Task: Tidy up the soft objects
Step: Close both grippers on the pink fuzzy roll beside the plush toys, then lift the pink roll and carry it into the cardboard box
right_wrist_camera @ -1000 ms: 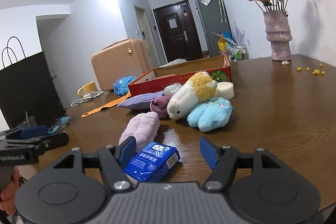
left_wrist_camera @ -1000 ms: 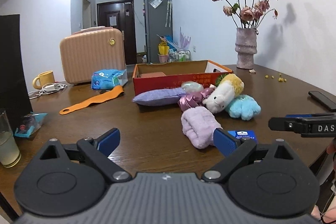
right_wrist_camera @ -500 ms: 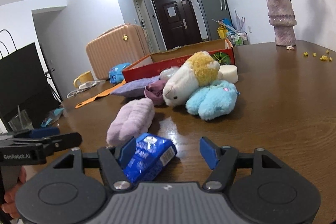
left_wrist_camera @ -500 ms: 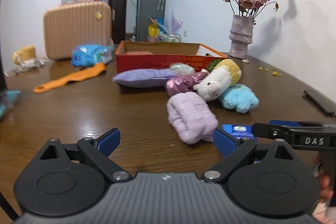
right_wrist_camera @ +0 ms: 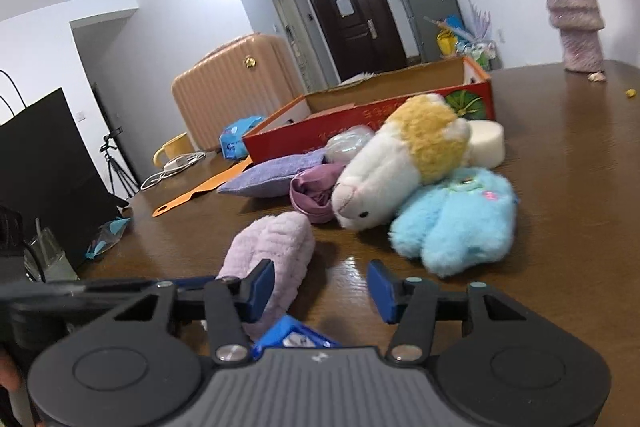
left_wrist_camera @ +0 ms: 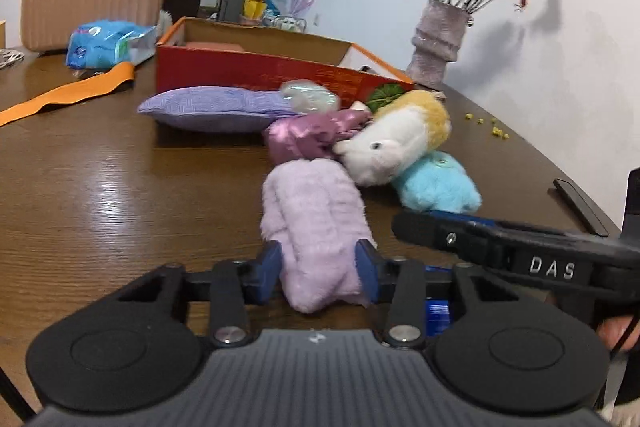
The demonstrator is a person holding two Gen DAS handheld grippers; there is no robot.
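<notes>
Left gripper has advanced and clamped on the lilac plush roll, which lies on the table — grasp made, lift toward the red box likely next. Right gripper spread, empty.

**Fleece, plush and polished wood**

The lilac roll looks like fluffy fleece. The blue toy and the white-and-yellow toy are shaggy plush. The wooden table is glossy with visible grain. The red box at upper centre is printed cardboard. The gripper bodies look like matt black plastic.
</notes>
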